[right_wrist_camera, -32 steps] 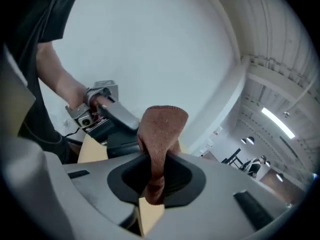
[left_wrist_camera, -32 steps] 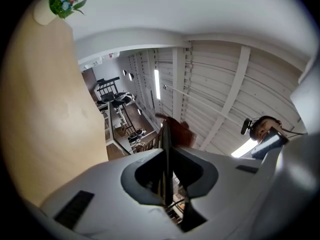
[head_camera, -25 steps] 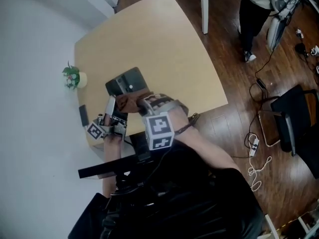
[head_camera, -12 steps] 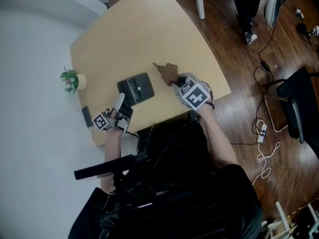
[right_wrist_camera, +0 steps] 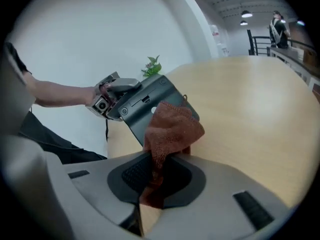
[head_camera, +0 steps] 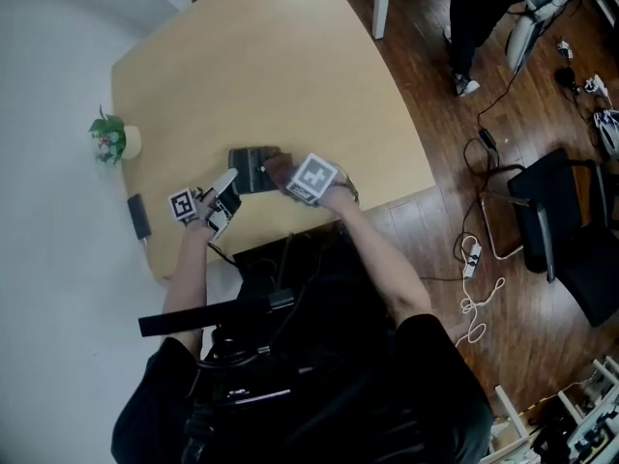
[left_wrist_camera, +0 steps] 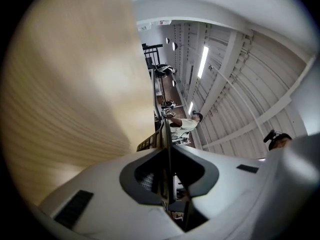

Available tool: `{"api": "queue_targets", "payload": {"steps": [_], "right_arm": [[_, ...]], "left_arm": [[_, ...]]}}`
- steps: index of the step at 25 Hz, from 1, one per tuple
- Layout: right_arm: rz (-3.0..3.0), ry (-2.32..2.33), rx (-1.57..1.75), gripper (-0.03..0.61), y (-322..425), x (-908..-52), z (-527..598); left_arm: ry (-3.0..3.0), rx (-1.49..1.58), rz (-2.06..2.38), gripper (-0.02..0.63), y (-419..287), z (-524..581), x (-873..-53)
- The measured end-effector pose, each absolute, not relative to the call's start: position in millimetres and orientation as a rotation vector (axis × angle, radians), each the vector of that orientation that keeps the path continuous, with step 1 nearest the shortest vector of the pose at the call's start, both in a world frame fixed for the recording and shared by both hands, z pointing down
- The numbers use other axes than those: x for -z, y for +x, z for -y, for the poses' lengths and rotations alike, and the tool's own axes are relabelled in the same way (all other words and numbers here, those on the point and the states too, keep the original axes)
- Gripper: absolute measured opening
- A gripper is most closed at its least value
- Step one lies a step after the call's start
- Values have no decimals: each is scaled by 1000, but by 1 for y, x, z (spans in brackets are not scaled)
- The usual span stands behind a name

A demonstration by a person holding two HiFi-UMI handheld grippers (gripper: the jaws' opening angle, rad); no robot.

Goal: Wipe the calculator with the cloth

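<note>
Rust-brown cloth hangs bunched in the right gripper, whose jaws are clamped on its lower folds. The loose wad above them presses against the dark grey calculator. The calculator stands tilted over the pale wooden table, close to the edge nearest the person, its lower edge hidden behind the cloth. The left gripper pinches it by one corner. Those jaws are opening a little, with the calculator's thin edge between them and the pads on it. The panel facing the cloth shows a white dot and a small slot; any lettering there is too small to read. The cube on the right gripper bears black-and-white square patterns, not words. A small potted plant stands well apart.
</note>
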State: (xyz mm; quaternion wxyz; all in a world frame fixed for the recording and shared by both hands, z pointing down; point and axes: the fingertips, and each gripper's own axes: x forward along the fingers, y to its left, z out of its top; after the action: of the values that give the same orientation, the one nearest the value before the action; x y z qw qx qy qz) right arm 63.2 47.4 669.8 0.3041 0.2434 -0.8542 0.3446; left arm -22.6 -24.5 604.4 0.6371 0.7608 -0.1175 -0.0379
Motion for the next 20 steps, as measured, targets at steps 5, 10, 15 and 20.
{"api": "queue_targets", "payload": {"steps": [5,10,15,20], "right_arm": [[2237,641,-1236,51,25,-682,-47],[2235,650,-1348,51,-14,-679,-26],[2242,781,-1519,49,-14,-678,-10],[2240,890,-1657,49,-10,-678,-7]], "left_arm": [[1714,340,268,252,-30,48,-609],[1742,428,411,396,-44,66,-627],[1736,449,449,277,-42,66,-636],[1886,422,605,202,-40,72,-633]]}}
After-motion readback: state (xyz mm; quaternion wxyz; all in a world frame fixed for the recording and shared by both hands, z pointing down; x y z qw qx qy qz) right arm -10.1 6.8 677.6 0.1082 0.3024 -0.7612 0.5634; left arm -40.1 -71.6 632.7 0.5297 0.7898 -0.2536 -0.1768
